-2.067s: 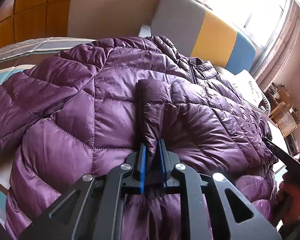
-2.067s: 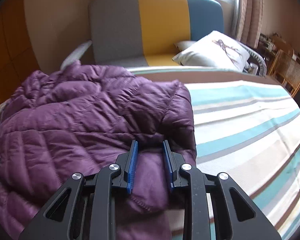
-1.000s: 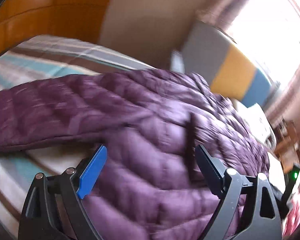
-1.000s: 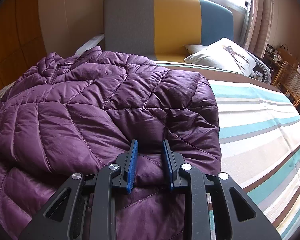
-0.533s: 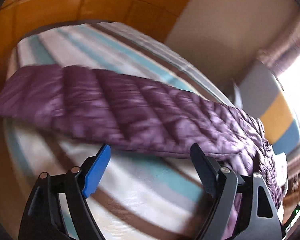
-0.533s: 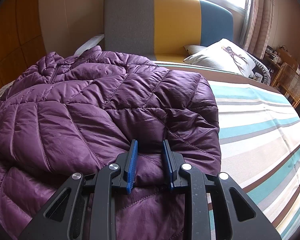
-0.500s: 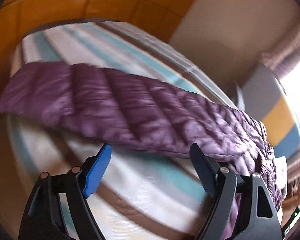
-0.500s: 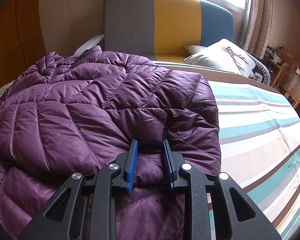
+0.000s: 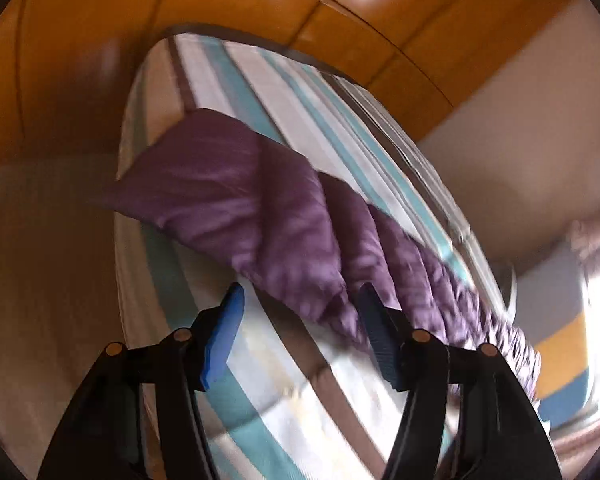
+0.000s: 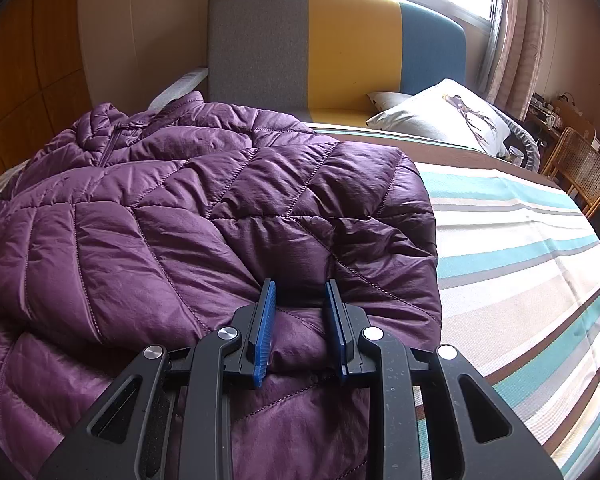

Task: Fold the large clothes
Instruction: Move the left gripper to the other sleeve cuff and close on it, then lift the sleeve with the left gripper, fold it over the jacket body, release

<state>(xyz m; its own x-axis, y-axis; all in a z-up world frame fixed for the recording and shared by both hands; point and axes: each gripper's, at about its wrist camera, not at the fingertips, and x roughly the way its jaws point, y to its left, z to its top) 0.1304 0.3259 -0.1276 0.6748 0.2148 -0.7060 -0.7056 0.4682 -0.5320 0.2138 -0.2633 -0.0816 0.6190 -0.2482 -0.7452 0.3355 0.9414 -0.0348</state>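
Observation:
A purple quilted down jacket [image 10: 188, 216] lies on the striped bed [image 10: 520, 248]. In the right wrist view, my right gripper [image 10: 300, 308] is shut on a fold of the jacket near its right edge. In the left wrist view, one sleeve of the jacket [image 9: 260, 216] stretches across the striped bedsheet [image 9: 284, 364] toward the bed's far corner. My left gripper [image 9: 300, 320] is open and empty, just short of the sleeve, with the sleeve's near edge between its fingertips. The left view is blurred by motion.
A grey, yellow and blue headboard [image 10: 340, 48] stands behind the bed. A white pillow [image 10: 440, 116] lies at the back right. A wicker chair [image 10: 580, 172] stands at the far right. Orange wooden wall panels [image 9: 260, 12] border the bed's far edge.
My left gripper has let go of the jacket, opened, and swung left along the outstretched sleeve toward its cuff end. My right gripper keeps its grip and has barely moved.

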